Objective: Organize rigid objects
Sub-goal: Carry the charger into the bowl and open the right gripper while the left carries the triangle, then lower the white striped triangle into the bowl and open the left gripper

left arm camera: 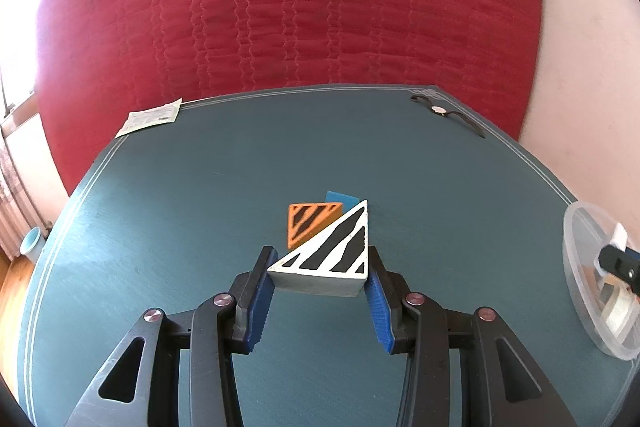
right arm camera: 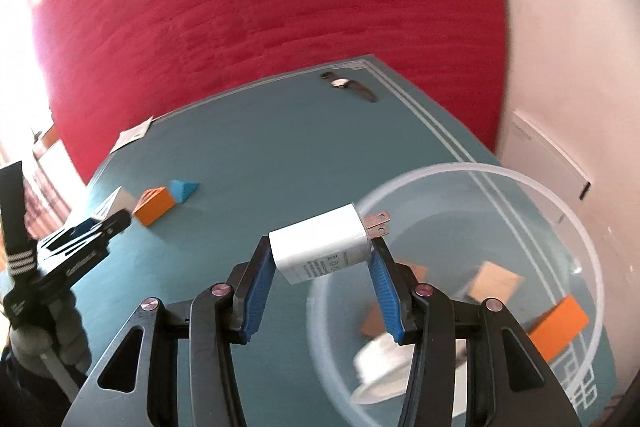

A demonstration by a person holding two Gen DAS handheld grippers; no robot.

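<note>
My left gripper [left arm camera: 320,273] is shut on a white triangular block with black stripes [left arm camera: 336,251] resting on the teal table [left arm camera: 180,211]. An orange striped triangular block [left arm camera: 308,223] and a blue block [left arm camera: 340,197] lie just beyond it. My right gripper [right arm camera: 322,255] is shut on a white USB wall charger [right arm camera: 320,243], held above the near rim of a clear plastic bowl [right arm camera: 500,171]. The bowl holds orange and tan blocks [right arm camera: 560,323] and a white round object [right arm camera: 380,359]. The left gripper also shows in the right wrist view [right arm camera: 72,243], beside the blocks [right arm camera: 156,205].
A black wristwatch [left arm camera: 444,113] lies at the table's far right corner. A paper packet [left arm camera: 150,117] lies at the far left edge. A red quilt [left arm camera: 300,7] hangs behind the table. The bowl also shows at the right of the left wrist view [left arm camera: 576,227].
</note>
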